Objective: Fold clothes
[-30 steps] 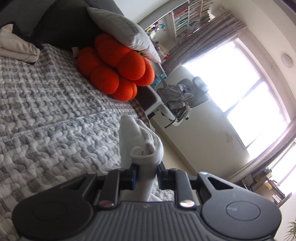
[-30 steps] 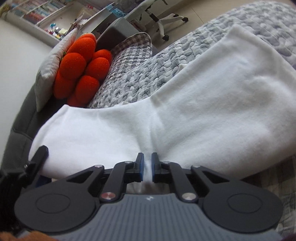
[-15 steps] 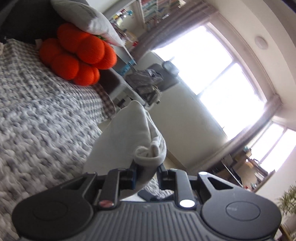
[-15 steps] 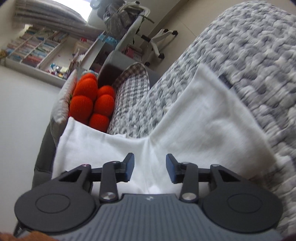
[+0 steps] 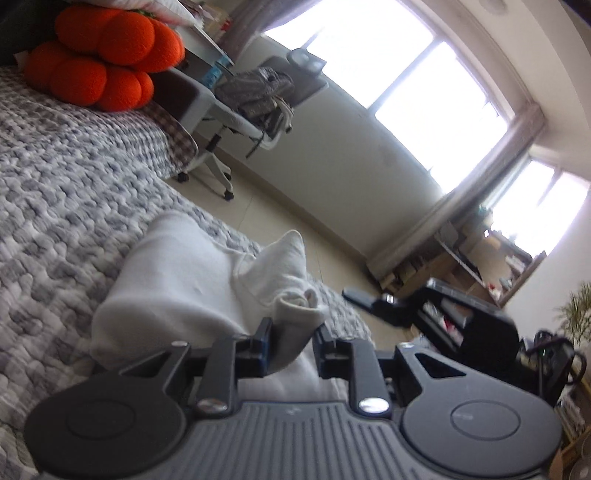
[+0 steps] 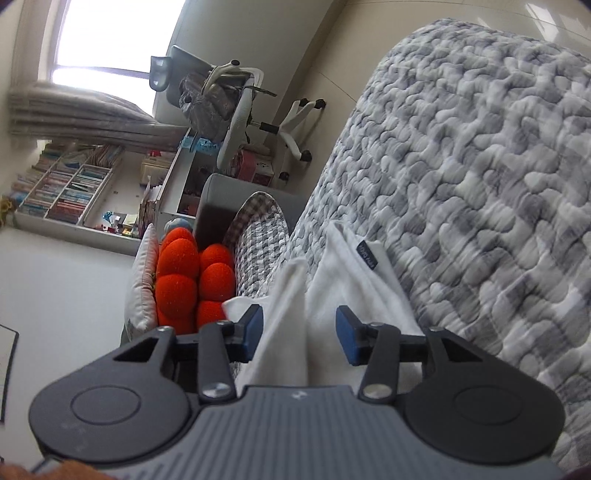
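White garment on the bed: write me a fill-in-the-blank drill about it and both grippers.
The left gripper is shut on a bunched fold of the ____ garment.
The right gripper has its jaws ____.
The garment lies on a grey quilted ____.
The round plush cushion is ____.

Missing: white; open; bedspread; orange

Gripper: the right gripper [image 6: 299, 341] fills the bottom, its two blue-padded fingers [image 6: 253, 334] spread wide apart, gripping nothing.
Garment: a white garment [image 6: 354, 291] lies folded on the bed, one upright fold rising between the fingers; a small dark label [image 6: 366, 255] sits at its far edge.
Bed: a grey and white quilted blanket [image 6: 480, 166] covers the right side.
Cushions: an orange lumpy cushion [image 6: 184, 280] leans beside a pale pillow [image 6: 142, 284] at left.
Room: a white office chair [image 6: 240, 110] with clothes piled on it, bookshelves [image 6: 66, 188], a bright window [image 6: 110, 33].
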